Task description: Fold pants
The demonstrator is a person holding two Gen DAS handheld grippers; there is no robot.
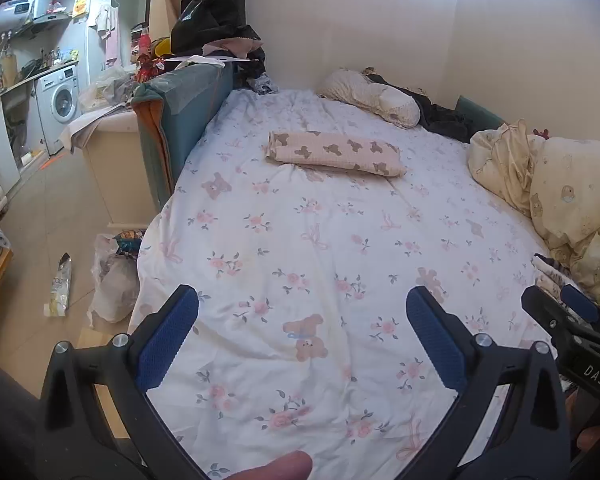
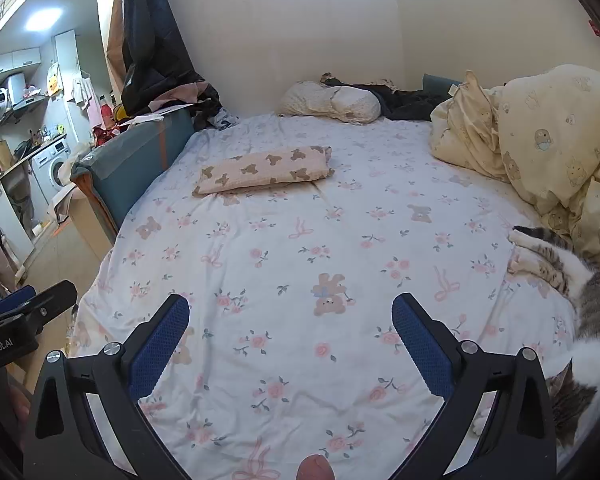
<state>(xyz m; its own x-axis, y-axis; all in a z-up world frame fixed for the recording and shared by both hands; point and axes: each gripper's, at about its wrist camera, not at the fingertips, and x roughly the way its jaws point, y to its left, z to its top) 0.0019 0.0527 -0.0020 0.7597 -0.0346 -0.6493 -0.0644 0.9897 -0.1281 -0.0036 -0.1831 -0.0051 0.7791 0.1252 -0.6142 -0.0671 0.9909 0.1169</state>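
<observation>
The pants point(image 1: 336, 153) point(image 2: 265, 169), pink with brown bear shapes, lie folded into a compact rectangle toward the far side of the bed, near the left edge. My left gripper point(image 1: 302, 308) is open over the near part of the floral sheet point(image 1: 300, 240), well short of the pants, with nothing between its blue pads. My right gripper point(image 2: 291, 316) is open too, equally far back and empty. Each gripper shows at the edge of the other's view: the right gripper point(image 1: 560, 304) at the right, the left gripper point(image 2: 32, 296) at the left.
A tabby-and-white cat point(image 2: 572, 284) lies on the bed's right edge beside my right gripper. A heaped yellow duvet point(image 2: 540, 140) fills the right side. A pillow point(image 2: 332, 102) and dark clothes sit at the head. A teal board point(image 1: 180, 120) lines the left edge; bags point(image 1: 112, 276) litter the floor.
</observation>
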